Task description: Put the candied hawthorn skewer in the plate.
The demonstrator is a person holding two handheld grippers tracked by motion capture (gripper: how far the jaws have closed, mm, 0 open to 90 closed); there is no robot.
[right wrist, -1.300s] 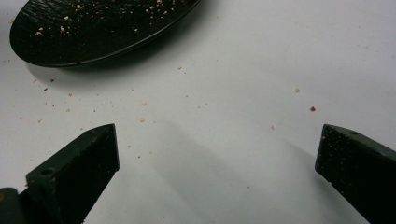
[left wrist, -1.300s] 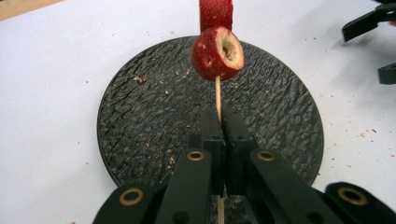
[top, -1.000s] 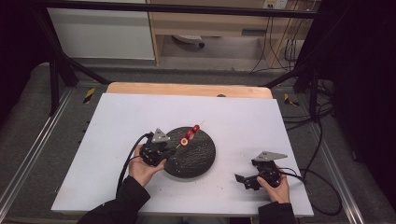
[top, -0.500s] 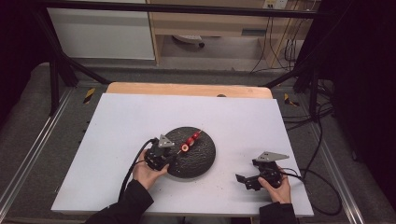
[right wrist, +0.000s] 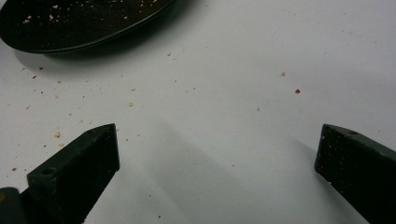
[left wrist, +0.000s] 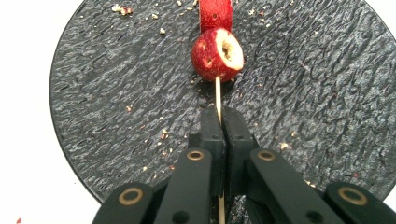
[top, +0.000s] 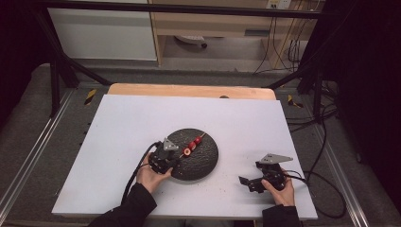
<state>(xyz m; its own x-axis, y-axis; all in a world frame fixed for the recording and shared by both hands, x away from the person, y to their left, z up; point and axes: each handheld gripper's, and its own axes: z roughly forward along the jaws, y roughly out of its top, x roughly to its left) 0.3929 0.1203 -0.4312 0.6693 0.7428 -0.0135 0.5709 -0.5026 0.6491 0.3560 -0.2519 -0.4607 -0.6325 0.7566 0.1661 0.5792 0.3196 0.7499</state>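
Left tool (top: 176, 158): we hold its jaws pinched together, near the tabletop's (top: 118, 123) front edge.
Right tool (top: 246, 182): we rest it low by the front right corner, jaws spread wide.

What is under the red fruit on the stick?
Under the red fruit lies the dark round plate, dotted with crumbs. The left gripper pinches the stick. The plate part right beneath the fruit is covered.

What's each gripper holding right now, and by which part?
The left gripper is shut on the skewer, gripping its bare stick just below the red fruit over the plate. The right gripper holds nothing, its jaws open.
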